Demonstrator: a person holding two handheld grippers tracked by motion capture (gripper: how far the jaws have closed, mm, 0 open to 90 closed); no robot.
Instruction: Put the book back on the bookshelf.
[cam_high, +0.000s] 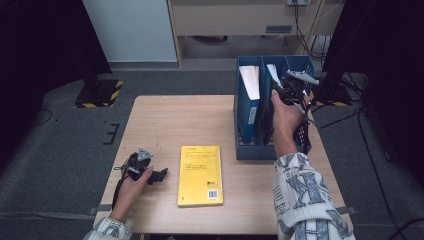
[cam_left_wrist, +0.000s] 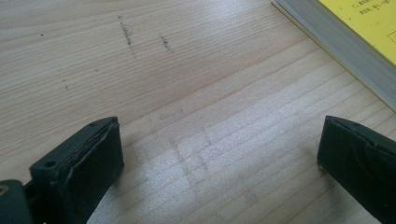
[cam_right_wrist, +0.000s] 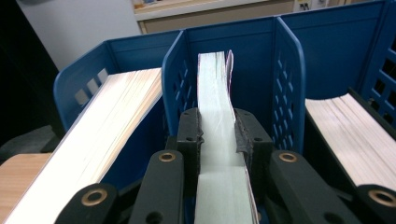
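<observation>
Wooden table (cam_high: 165, 120), light grain, bare in the middle. At its far right stands a blue file rack (cam_high: 248, 150) with three upright compartments. Left compartment holds a book leaning with its pale page edge up (cam_right_wrist: 112, 116); right compartment holds another book (cam_right_wrist: 350, 135), page edge up.

Middle compartment: a thin book (cam_right_wrist: 215, 121), standing on edge, page block facing the right gripper's camera, a purplish cover edge showing at its top.

Right gripper (cam_right_wrist: 218, 130): jaws closed tight on that thin book, one pad pressed against each cover, book centred between them and bowed slightly above the pinch. In the high view the right gripper (cam_high: 290, 85) sits over the rack's middle slot, hand raised off the table.

Yellow book (cam_high: 200, 175) lies flat near the table's front edge, well apart from the rack.

Left gripper (cam_high: 159, 176): resting on the table just left of the yellow book, jaws spread wide, bare wood between them; the yellow book's corner (cam_left_wrist: 355, 42) lies beyond the jaw tips.
</observation>
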